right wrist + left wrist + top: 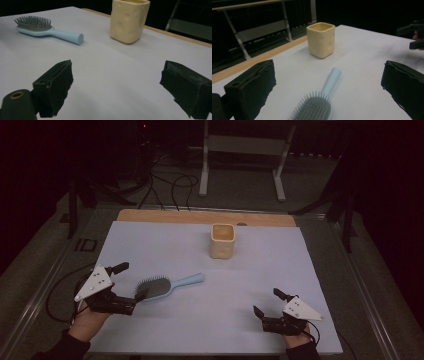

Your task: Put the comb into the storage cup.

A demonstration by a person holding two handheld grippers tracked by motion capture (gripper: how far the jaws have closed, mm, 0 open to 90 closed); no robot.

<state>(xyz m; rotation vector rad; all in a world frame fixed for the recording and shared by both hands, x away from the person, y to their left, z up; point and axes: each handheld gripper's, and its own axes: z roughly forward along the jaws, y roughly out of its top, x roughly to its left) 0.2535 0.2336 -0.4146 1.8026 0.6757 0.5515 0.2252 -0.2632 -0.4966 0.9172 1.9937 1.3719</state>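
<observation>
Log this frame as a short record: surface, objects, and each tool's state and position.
surface: pale sheet over a wooden table
cup: cream, square-mouthed, upright, toward the far edge of the sheet
brush: blue hairbrush, lying bristles up, handle pointing toward the cup side
left tool: open, jaws either side of the brush head, not closed on it
right tool: open, holding nothing, near the front right of the sheet

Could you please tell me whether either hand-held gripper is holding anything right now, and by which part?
Nothing is held. The left hand-held gripper stands open around the head of the light blue plastic hairbrush; the right hand-held gripper is open over the table.
</observation>
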